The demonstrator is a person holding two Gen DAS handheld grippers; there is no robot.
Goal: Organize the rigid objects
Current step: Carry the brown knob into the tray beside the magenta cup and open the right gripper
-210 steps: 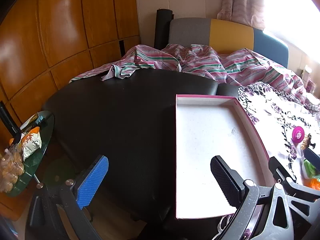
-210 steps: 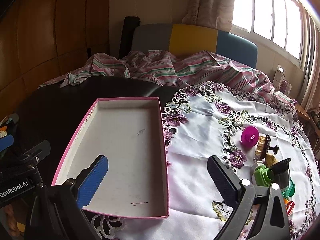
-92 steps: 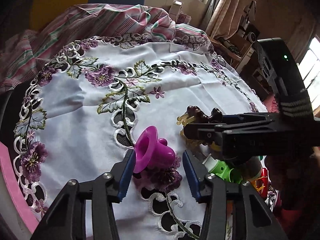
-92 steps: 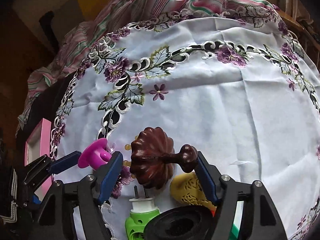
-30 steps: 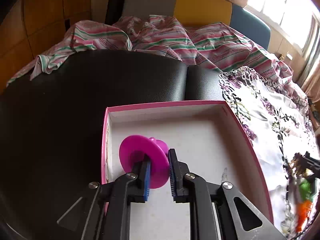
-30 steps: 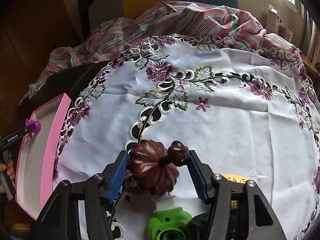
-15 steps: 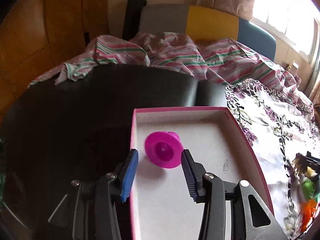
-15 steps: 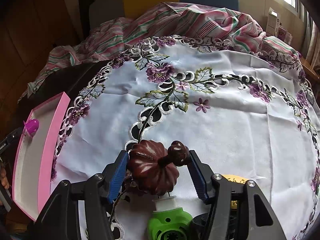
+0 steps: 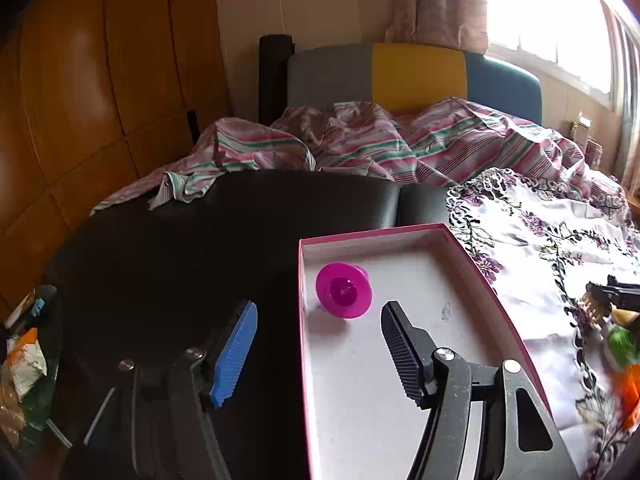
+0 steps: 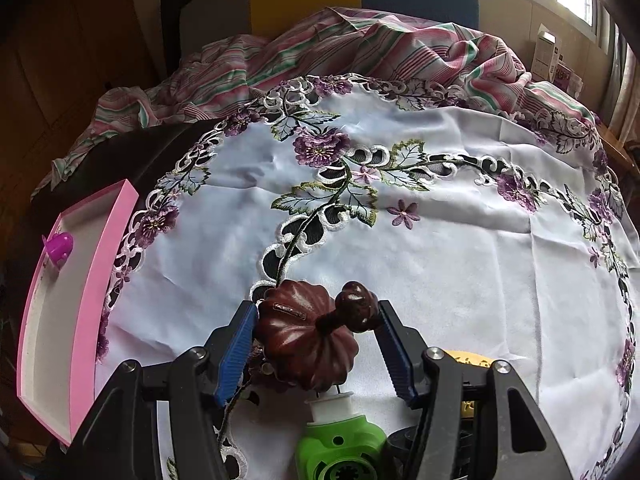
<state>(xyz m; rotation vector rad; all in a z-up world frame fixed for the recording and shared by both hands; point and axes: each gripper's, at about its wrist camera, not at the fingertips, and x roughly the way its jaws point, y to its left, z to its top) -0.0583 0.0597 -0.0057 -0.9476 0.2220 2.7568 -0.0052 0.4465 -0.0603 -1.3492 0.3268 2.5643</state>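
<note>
So my left claw (image 9: 316, 344) is let go and its jaws are opening wider right now, nothing between them. The magenta funnel-shaped piece (image 9: 343, 295) lies on its side just ahead of that claw, a bit beyond the black pad, on the white floor of the pink-rimmed tray (image 9: 472, 256), up near the tray's far-left corner. The blue pad hangs to the left of the tray's near wall, over the black leather top (image 9: 192, 240), and the black pad is over the tray floor. From my right camera the same magenta piece (image 10: 59, 246) shows far off to the left, inside the tray (image 10: 86, 312).

My right claw (image 10: 314, 344) is clenched on the dark brown pumpkin-shaped knob (image 10: 306, 336): the blue pad presses its ribbed body on the left, the other pad sits against the round stem end on the right. It's angled down over the white embroidered cloth (image 10: 440, 240). Right under that claw, closer to me, there's a green plastic part with a white neck (image 10: 340, 440), and a yellow patterned thing (image 10: 468, 360) peeks out behind the right finger. Can't tell whether the knob is touching the cloth or lifted clear of it.

Past both claws, a striped pink-green sheet (image 9: 400, 148) is bunched at the far side.
</note>
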